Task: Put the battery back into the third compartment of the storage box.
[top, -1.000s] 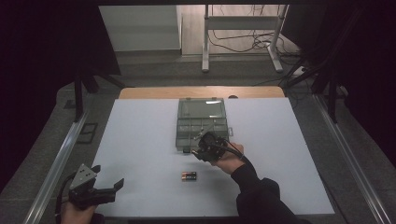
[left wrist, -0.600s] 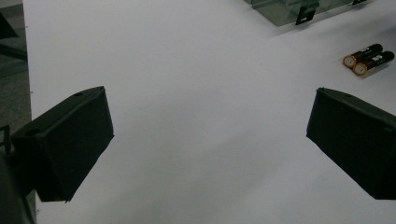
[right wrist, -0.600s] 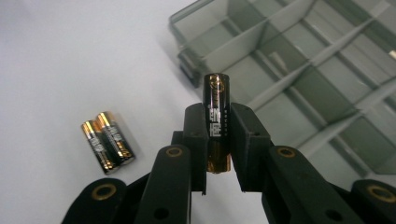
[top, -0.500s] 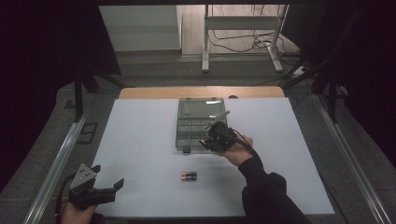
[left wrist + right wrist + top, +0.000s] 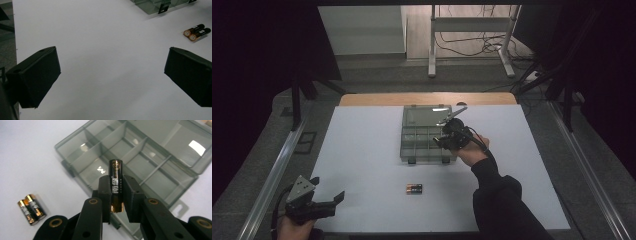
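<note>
Fingers [image 5: 116, 195] clamp battery [image 5: 115, 173] upright above organizer box [image 5: 160, 173].

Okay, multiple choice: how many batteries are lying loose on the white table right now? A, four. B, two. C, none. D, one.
B: two batteries lie side by side on the table in front of the compartment box, while a third battery is clamped in the right gripper.

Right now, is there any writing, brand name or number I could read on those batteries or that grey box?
Held battery, clamped in the right gripper: white print runs along its black body, too blurred to read.
Two batteries lying on the table: faint markings, too small to read.
Compartment box: no writing visible, just light reflections.
Nothing can be quoted.
</note>
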Demonstrator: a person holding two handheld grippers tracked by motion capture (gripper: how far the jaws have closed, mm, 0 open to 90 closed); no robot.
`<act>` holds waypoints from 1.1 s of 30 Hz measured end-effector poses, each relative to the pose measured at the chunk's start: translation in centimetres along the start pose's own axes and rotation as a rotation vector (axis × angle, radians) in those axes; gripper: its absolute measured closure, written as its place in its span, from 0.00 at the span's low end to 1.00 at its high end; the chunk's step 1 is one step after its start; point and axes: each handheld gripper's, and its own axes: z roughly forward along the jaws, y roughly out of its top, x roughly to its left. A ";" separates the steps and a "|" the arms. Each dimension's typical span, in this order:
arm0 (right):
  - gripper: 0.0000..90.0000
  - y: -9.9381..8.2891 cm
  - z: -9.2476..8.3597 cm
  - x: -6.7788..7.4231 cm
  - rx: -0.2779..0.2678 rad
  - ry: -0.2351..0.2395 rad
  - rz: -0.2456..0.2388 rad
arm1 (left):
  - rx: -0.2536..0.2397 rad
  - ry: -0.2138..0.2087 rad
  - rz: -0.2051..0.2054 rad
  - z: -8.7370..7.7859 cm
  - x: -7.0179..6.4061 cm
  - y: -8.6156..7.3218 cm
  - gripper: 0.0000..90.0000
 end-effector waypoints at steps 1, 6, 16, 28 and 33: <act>0.85 0.1 0.0 -0.2 0.002 -0.007 0.006 | 0.001 0.001 0.000 0.0 0.0 0.0 0.01; 0.85 0.6 -0.1 -1.5 -0.001 -0.030 0.038 | 0.001 0.000 0.000 0.0 0.0 0.0 0.01; 0.85 1.6 0.5 -3.0 -0.008 -0.060 0.090 | 0.000 -0.001 0.000 0.0 0.0 0.0 0.01; 0.85 2.5 2.7 -3.4 0.017 -0.089 0.111 | 0.001 -0.002 0.002 0.0 0.0 0.0 0.01; 0.85 3.0 3.6 -3.6 0.021 -0.093 0.122 | 0.001 -0.002 0.003 0.0 0.0 0.0 0.01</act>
